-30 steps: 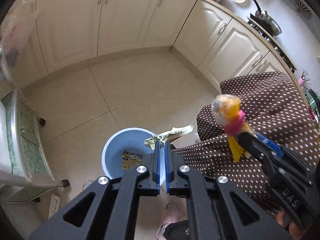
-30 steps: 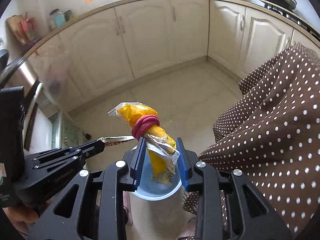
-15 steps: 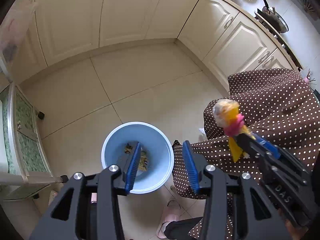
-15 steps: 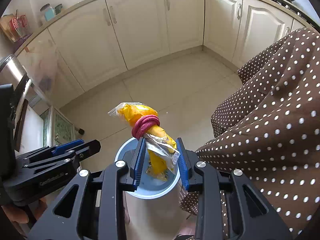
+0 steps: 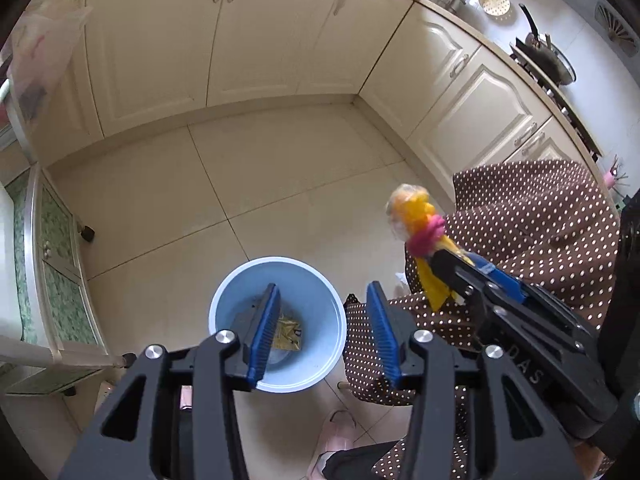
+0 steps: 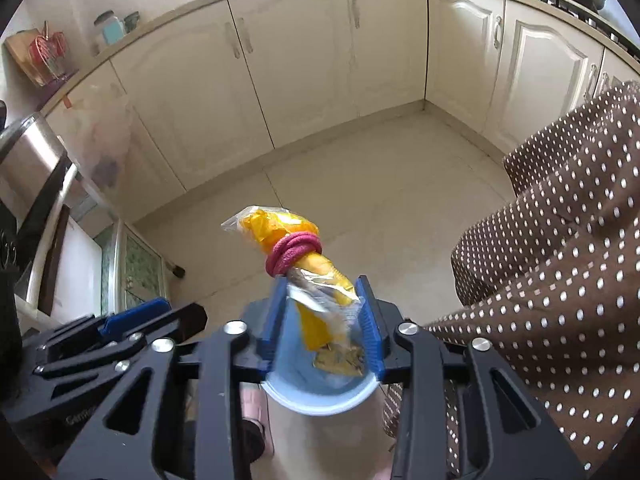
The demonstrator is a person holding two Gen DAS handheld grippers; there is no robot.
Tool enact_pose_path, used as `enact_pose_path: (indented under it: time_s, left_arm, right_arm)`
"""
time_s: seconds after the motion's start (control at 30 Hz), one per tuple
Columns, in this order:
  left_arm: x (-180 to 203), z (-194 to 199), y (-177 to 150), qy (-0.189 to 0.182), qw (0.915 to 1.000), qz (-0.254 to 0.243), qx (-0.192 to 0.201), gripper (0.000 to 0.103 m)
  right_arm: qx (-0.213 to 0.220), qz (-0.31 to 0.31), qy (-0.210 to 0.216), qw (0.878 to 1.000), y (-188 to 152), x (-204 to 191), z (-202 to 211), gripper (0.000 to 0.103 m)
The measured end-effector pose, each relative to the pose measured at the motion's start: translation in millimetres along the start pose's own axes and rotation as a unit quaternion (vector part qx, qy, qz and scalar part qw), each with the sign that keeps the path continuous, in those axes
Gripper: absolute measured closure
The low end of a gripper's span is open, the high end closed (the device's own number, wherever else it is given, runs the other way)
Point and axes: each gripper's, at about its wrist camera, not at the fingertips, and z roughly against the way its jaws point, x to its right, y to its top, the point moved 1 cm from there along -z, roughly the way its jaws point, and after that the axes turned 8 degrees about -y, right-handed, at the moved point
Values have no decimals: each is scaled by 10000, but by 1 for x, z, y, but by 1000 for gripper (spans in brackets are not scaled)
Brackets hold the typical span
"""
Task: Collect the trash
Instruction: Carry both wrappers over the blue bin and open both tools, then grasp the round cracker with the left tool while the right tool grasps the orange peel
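A round blue bin (image 5: 276,259) stands on the tiled floor with yellowish wrappers (image 5: 286,332) lying inside. My left gripper (image 5: 323,292) hangs open above the bin with nothing between its fingers. A yellow plastic bag bound with a pink hair tie (image 6: 294,254) stands upright between the fingers of my right gripper (image 6: 321,284), whose jaws are opening. The pads are drawing off the bag's lower end, directly over the bin (image 6: 320,404). In the left wrist view the right gripper (image 5: 440,260) and the bag (image 5: 414,212) are to the right of the bin.
A brown cloth with white dots (image 5: 520,220) drapes close to the bin's right side. Cream kitchen cabinets (image 5: 256,32) line the far walls. A low green glass-front cabinet (image 5: 60,280) stands at the left. A pink slipper (image 5: 336,432) lies near the bin.
My left gripper opened and the green-and-white wrapper it held is gone from its fingers. The right gripper moved over the bin and its jaws have widened around the bag.
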Motion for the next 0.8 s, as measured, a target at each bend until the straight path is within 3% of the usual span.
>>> enact_pose_path:
  time_s: [0.23,0.47,0.8]
  left_arm:
    - [8,23,4,-168,9997,-14,176,58]
    - [42,58,6,-269,9982,-301,442,56]
    - [150,99,-10,-841,9886,-1079,631,51]
  right_arm:
    - [175,43,-96,9998,5,2,19,56]
    - [628,-12,-392,9973,9,27,80,52]
    - [1465,-585,-719,9849,-2,110,211,48]
